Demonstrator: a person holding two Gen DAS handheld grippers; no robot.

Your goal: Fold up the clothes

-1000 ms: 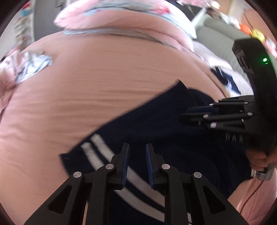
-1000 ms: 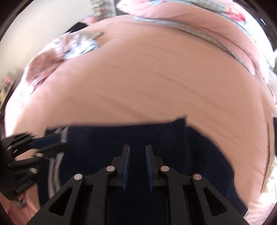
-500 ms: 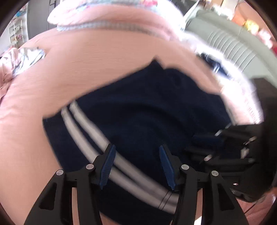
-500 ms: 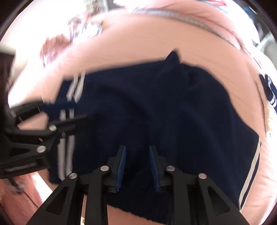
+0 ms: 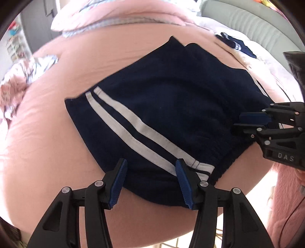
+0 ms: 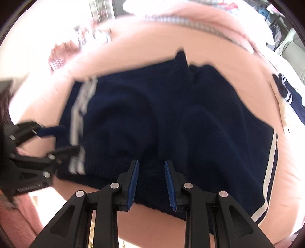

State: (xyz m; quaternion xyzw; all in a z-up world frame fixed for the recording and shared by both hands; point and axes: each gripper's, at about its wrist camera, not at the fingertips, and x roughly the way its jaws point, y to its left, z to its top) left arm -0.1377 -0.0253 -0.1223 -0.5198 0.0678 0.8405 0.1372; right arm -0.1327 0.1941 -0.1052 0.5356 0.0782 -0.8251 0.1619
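Navy shorts (image 5: pixel 171 106) with two white side stripes lie spread flat on the pink bed, waistband toward me. They also show in the right wrist view (image 6: pixel 181 122). My left gripper (image 5: pixel 151 183) is open and empty, its jaws wide over the striped left waistband corner. My right gripper (image 6: pixel 151 183) is open and empty over the middle of the waistband. It appears at the right edge of the left wrist view (image 5: pixel 247 124), and the left gripper appears at the left of the right wrist view (image 6: pixel 57 139).
The pink bedsheet (image 5: pixel 47 143) surrounds the shorts. A pink duvet (image 5: pixel 118 13) is bunched at the far end. A floral cloth (image 5: pixel 21 76) lies far left. Another navy striped garment (image 5: pixel 236 45) lies far right by a grey sofa (image 5: pixel 247 21).
Both grippers opened and let go of the shorts, which now lie flat. Both have drawn back toward the near waistband edge. The left opened first, the right only just now.
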